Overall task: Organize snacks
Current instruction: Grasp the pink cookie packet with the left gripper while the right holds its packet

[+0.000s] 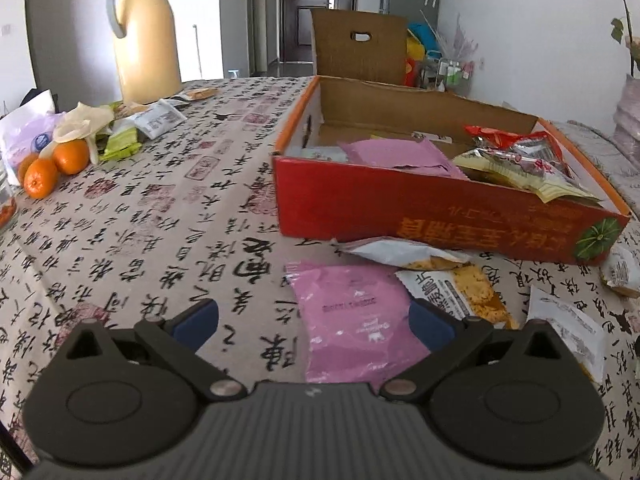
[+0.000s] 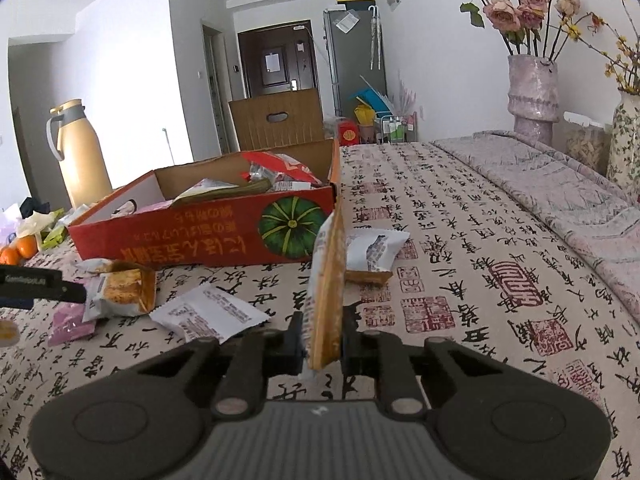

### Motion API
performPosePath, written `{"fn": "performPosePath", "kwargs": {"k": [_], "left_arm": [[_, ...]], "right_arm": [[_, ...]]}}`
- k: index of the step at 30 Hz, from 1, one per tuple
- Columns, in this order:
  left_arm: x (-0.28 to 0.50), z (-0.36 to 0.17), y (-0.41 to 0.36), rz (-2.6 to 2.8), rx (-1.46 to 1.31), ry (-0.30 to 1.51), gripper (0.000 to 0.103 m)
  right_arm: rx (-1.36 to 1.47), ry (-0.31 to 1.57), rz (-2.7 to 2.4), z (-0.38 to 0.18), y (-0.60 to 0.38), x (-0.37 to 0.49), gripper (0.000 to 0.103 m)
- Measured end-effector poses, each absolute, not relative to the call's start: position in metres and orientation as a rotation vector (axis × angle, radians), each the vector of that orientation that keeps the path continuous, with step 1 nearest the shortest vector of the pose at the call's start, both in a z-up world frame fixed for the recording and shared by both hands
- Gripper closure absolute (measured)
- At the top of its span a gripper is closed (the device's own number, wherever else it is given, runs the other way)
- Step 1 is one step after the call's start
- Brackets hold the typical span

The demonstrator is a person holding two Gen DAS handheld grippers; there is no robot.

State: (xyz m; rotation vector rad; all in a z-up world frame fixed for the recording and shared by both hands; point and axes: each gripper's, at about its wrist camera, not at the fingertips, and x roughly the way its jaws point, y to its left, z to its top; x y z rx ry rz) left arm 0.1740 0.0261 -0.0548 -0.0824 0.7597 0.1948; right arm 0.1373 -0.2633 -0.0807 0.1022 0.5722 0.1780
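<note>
A: Pinching only one edge, the right hand-held gripper (image 2: pixel 322 346) clamps a snack packet (image 2: pixel 326 280) just before the red box (image 2: pixel 208 232).

B: It may swing loose; the left hand-held gripper (image 1: pixel 314 322) gapes over a pink packet (image 1: pixel 356 316).

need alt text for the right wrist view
The right gripper is shut on a snack packet, held upright on edge. Beyond it a red box of snacks sits on the patterned tablecloth, loose packets lying before it.
</note>
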Motion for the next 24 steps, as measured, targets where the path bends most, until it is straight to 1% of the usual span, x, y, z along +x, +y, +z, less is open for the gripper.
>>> {"fn": "performPosePath", "kwargs": {"k": [8,15,18,19,20,21,22,24], "left_arm": [[0.186,-0.064,0.005,0.175,-0.066,0.815,0.0],[0.188,-0.071,0.009,0.195,-0.08,0.837,0.0],[0.187,-0.07,0.011,0.204,-0.085,0.827,0.009],[0.186,-0.069,0.011,0.204,-0.088,0.822,0.015],[0.185,-0.068,0.011,0.2,-0.087,0.815,0.023],[0.185,-0.066,0.011,0.194,-0.084,0.809,0.029],[0.184,-0.065,0.011,0.187,-0.08,0.803,0.039],[0.181,-0.064,0.011,0.183,-0.08,0.796,0.04]], "right_arm": [[0.119,0.582,0.178,-0.087,-0.265,0.142,0.087],[0.114,0.593,0.194,-0.09,-0.263,0.143,0.086],[0.117,0.594,0.194,-0.091,-0.263,0.143,0.086],[0.117,0.595,0.194,-0.091,-0.263,0.143,0.086],[0.116,0.595,0.193,-0.091,-0.263,0.143,0.086],[0.115,0.596,0.194,-0.091,-0.263,0.143,0.086],[0.114,0.597,0.196,-0.091,-0.263,0.143,0.086],[0.113,0.598,0.196,-0.091,-0.263,0.144,0.086]]}}
